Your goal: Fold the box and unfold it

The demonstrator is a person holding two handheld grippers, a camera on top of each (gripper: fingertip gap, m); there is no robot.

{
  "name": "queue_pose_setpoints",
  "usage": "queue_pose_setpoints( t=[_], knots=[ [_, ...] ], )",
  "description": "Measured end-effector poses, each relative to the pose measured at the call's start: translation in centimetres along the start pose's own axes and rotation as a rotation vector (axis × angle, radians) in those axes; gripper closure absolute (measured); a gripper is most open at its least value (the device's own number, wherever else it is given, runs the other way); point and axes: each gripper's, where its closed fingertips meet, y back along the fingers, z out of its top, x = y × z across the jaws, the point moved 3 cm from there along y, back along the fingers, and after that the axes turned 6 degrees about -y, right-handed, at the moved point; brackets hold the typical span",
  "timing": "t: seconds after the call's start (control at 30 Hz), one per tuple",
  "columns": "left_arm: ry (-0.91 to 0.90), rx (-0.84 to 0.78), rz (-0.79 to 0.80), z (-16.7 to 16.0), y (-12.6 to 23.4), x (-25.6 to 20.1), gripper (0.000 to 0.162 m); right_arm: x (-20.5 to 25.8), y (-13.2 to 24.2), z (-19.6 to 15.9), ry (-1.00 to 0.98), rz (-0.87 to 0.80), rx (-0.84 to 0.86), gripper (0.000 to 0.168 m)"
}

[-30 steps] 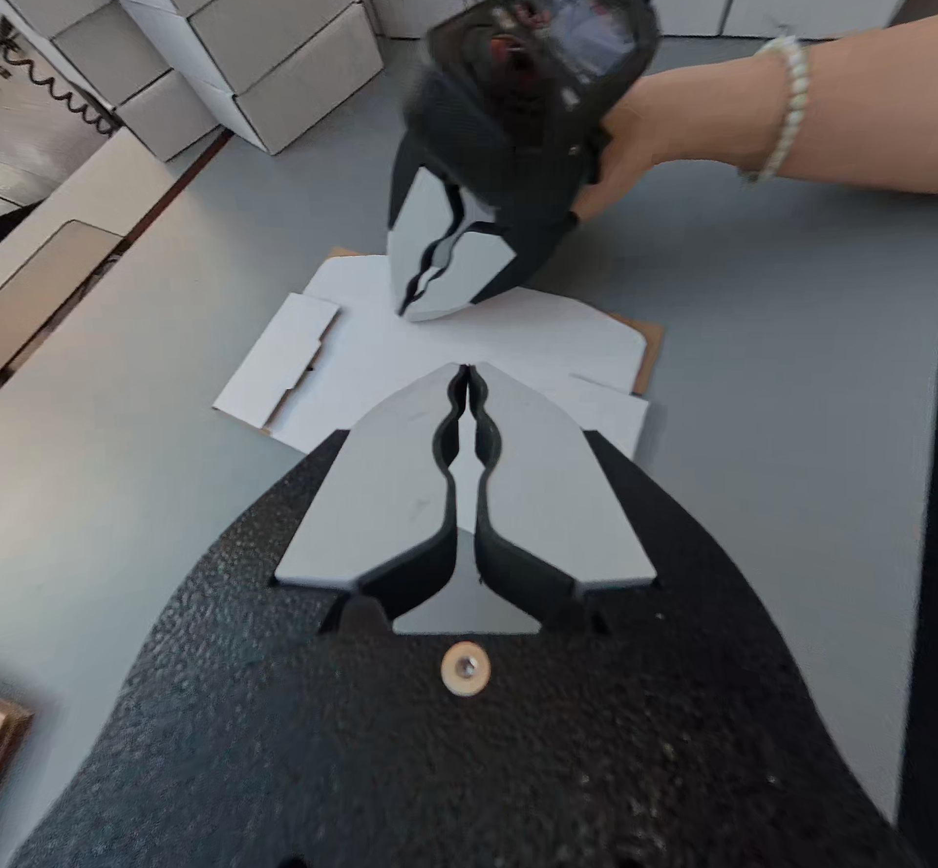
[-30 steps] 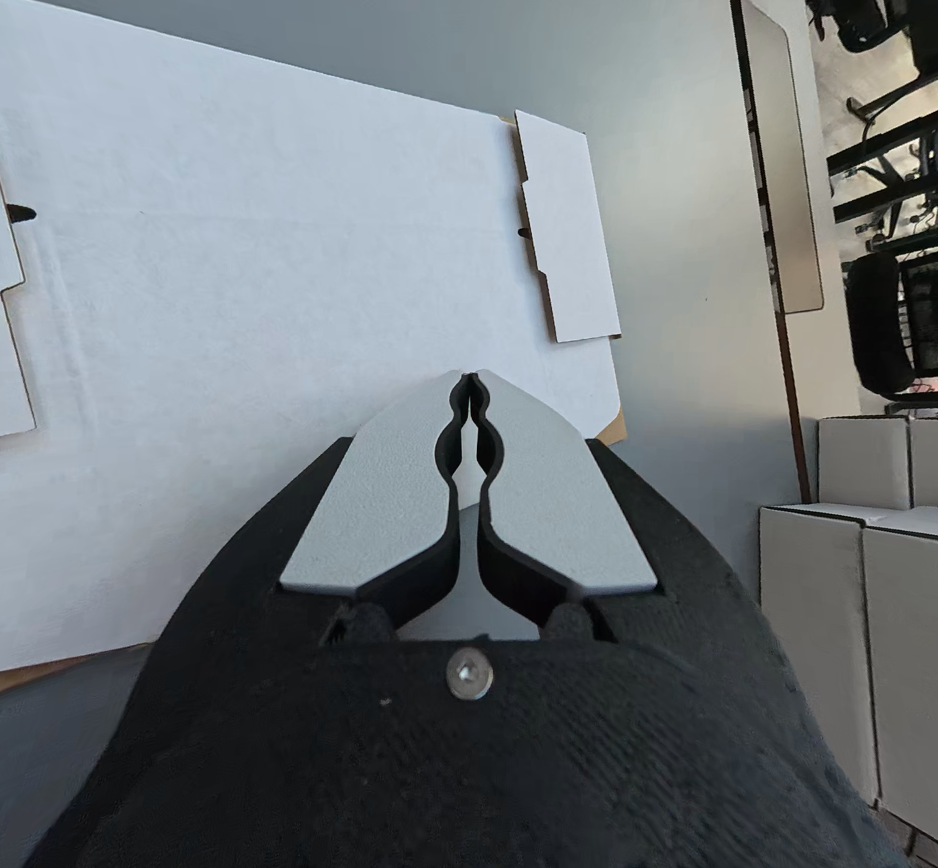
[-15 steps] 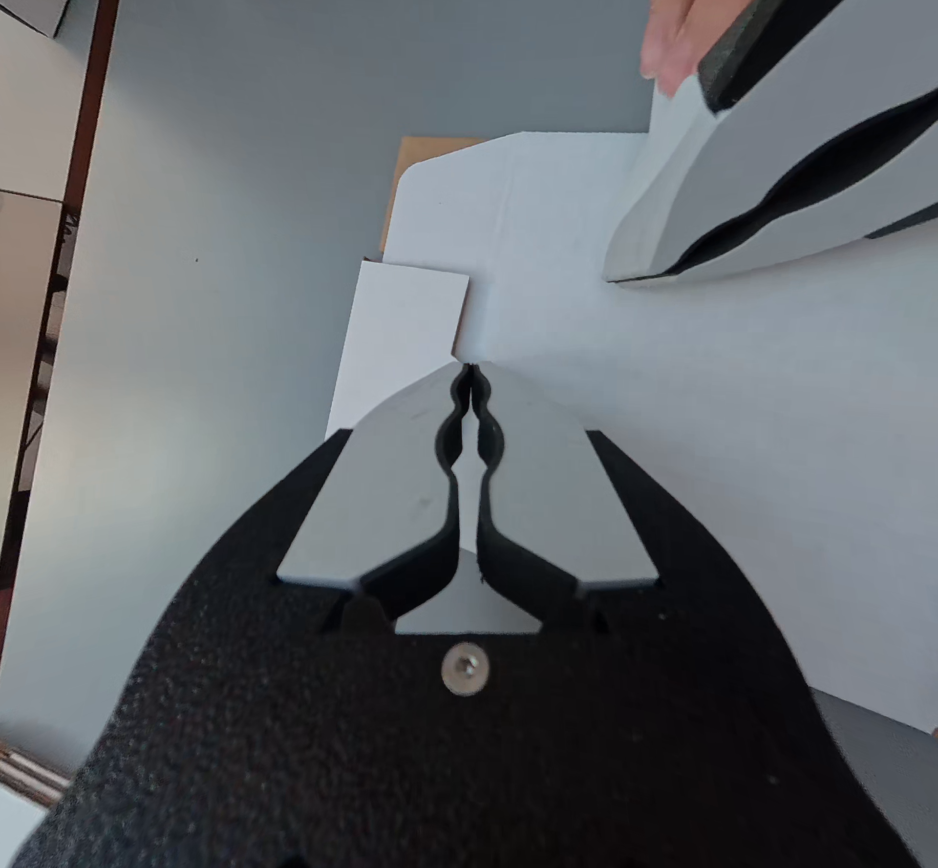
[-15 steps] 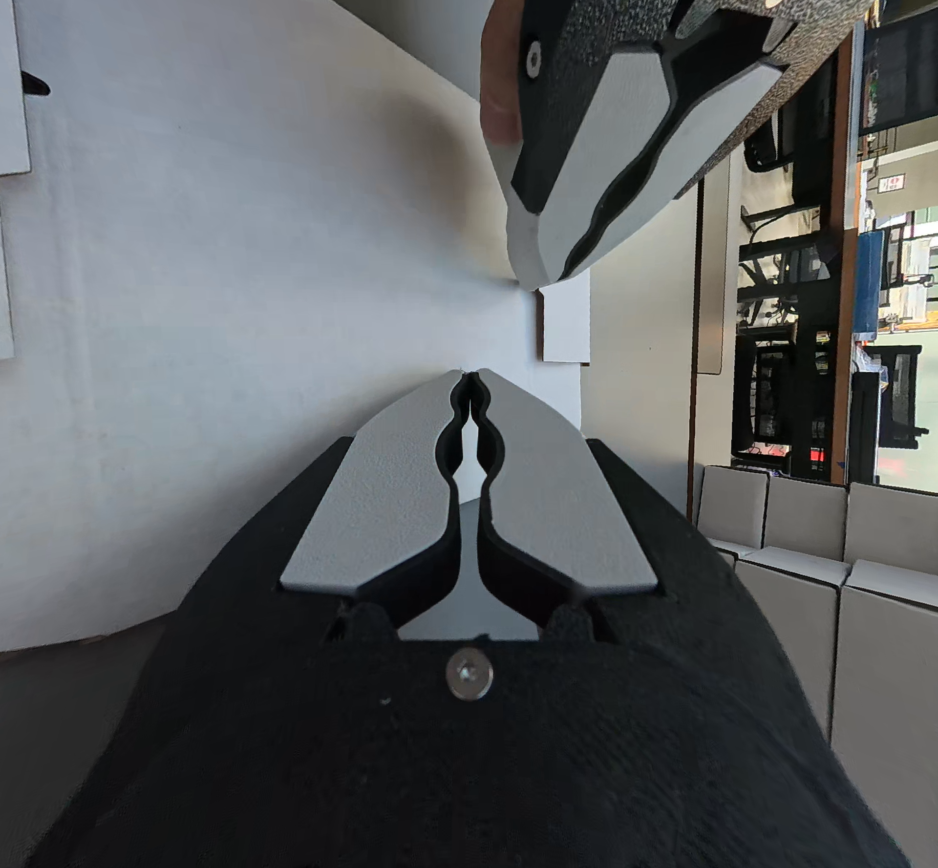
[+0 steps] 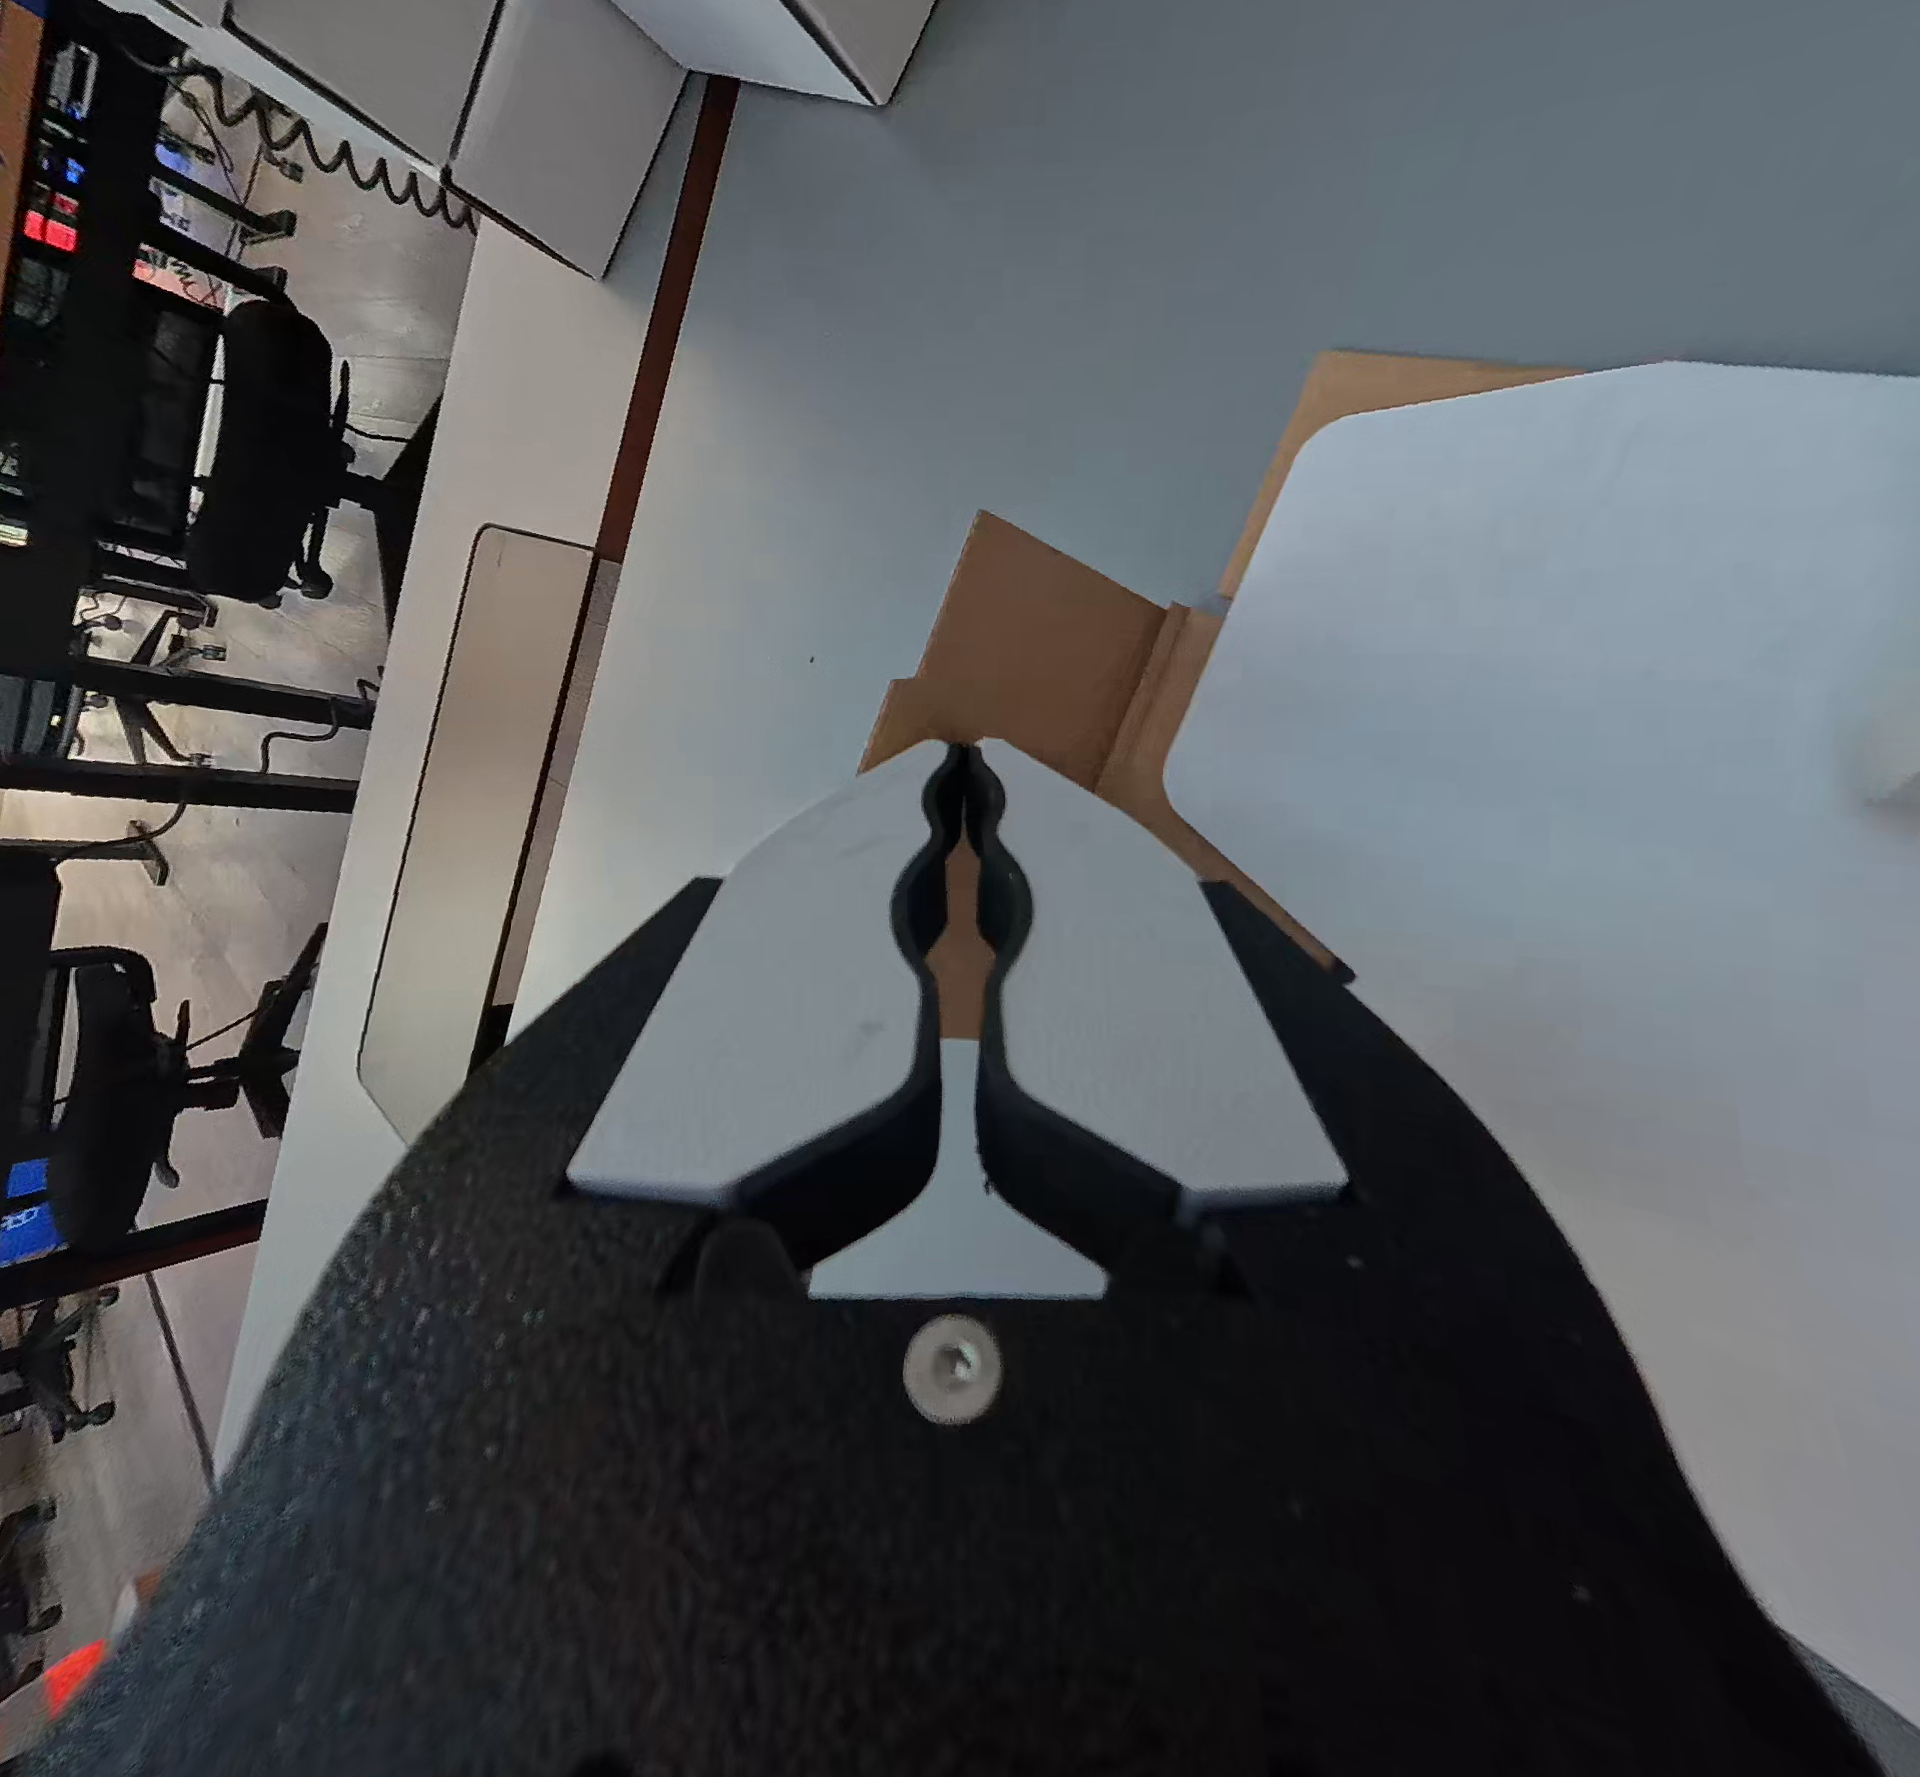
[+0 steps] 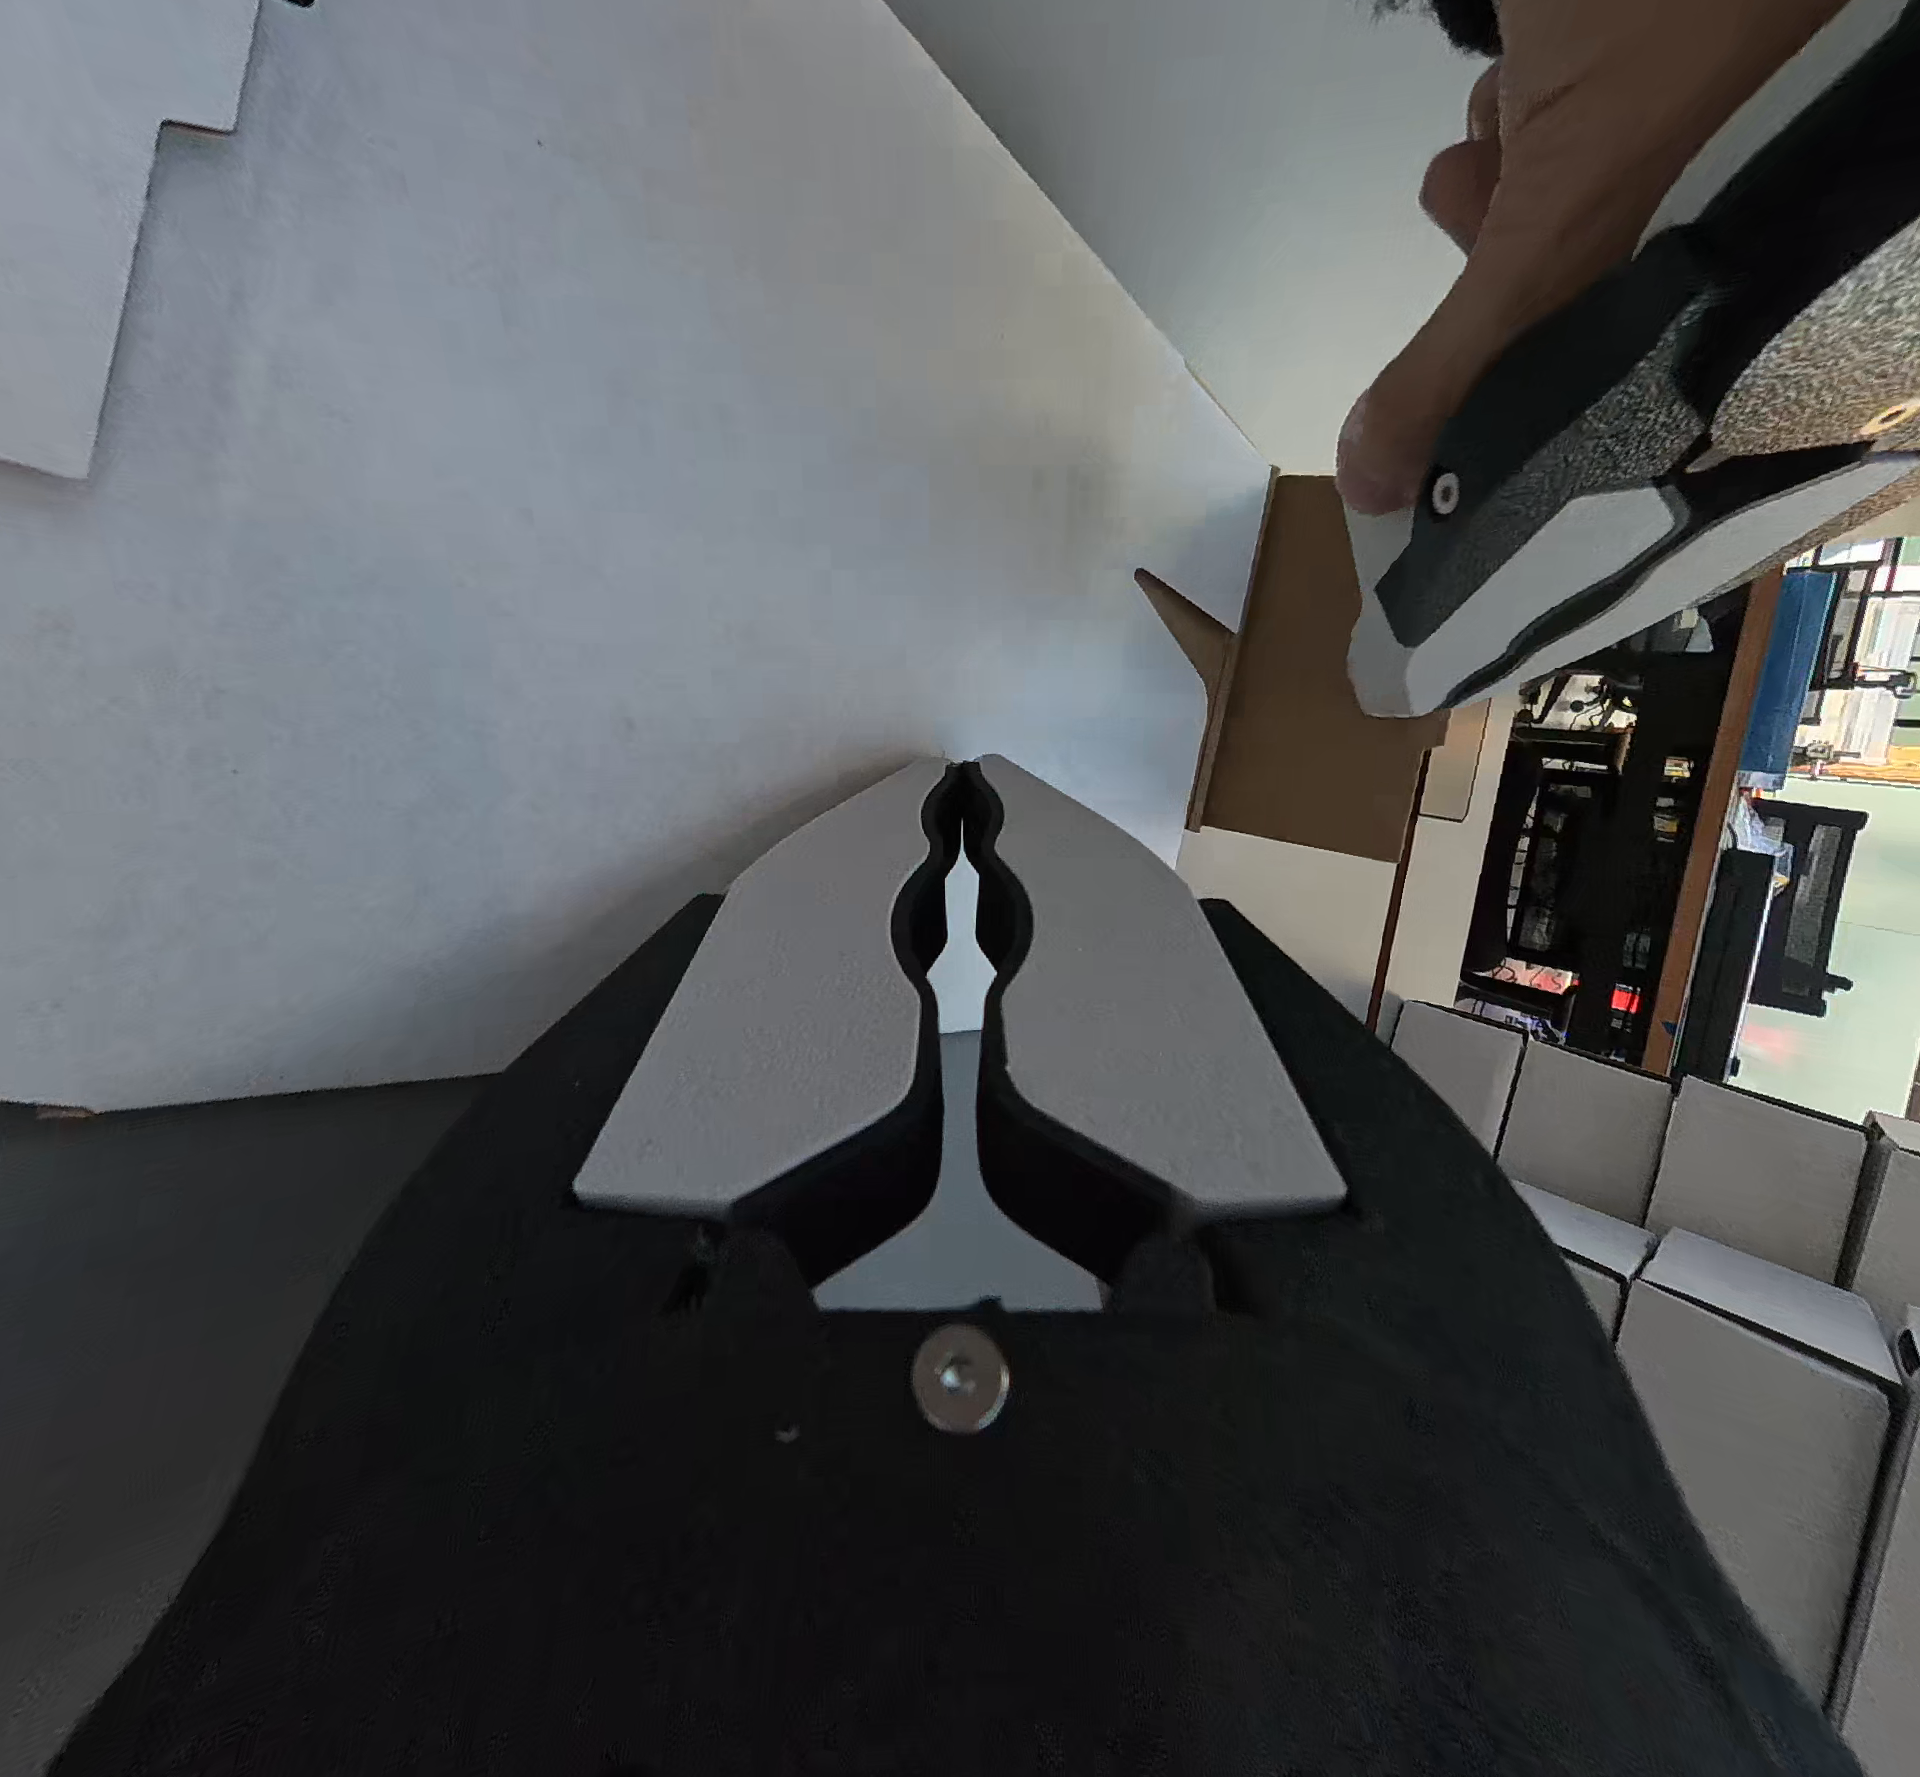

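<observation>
The box is a flat cardboard blank, white outside and brown inside. Its big white panel (image 6: 520, 584) fills the right wrist view and also shows in the left wrist view (image 5: 1558, 688). A brown side flap (image 5: 1039, 647) stands raised off the table; it also shows in the right wrist view (image 6: 1309, 688). My left gripper (image 5: 961, 753) is shut and empty, its tips against that flap; it shows in the right wrist view (image 6: 1387, 683), held by a hand. My right gripper (image 6: 961, 771) is shut and empty, its tips on the white panel near the flap's fold.
The grey table (image 5: 1143, 169) lies around the blank. Stacks of folded white boxes stand at its edge (image 5: 582, 65) and also show in the right wrist view (image 6: 1714, 1208). Another white flap (image 6: 104, 169) lies flat at the far side. Office chairs and desks stand beyond the table.
The side flap has swung up from flat to raised, brown side showing. My left gripper has moved outward to its edge. My right gripper stays on the panel.
</observation>
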Motion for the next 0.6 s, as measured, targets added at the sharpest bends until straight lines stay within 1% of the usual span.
queue_pose_setpoints(
  t=[0.1, 0.2, 0.27, 0.37, 0.43, 0.5, 0.6],
  knots=[
    [0.069, 0.034, -0.123, -1.2, -1.9, 0.5, 0.162, 0.0, 0.0, 0.0, -0.01, 0.012, -0.004, 0.168],
    [0.081, 0.063, -0.248, -1.9, -3.3, 0.2, 0.162, -0.1, 0.0, -0.1, -0.055, 0.024, -0.033, 0.168],
    [0.109, 0.074, -0.324, -1.9, -3.5, 0.2, 0.162, -0.1, 0.0, -0.1, -0.072, 0.028, -0.041, 0.168],
    [0.211, 0.081, -0.393, -2.0, -3.6, 0.3, 0.162, -0.1, -0.1, -0.1, -0.056, 0.033, -0.022, 0.168],
    [0.257, 0.046, -0.386, -2.1, -3.6, 0.3, 0.162, -0.1, -0.1, 0.0, -0.058, 0.047, 0.001, 0.168],
    [0.278, 0.001, -0.325, -2.2, -3.1, 0.4, 0.162, -0.1, -0.1, 0.1, -0.08, 0.062, 0.021, 0.168],
    [0.383, -0.137, -0.245, -1.6, 0.3, 0.8, 0.162, -0.1, -0.1, 0.1, -0.146, 0.053, 0.034, 0.168]
  ],
)
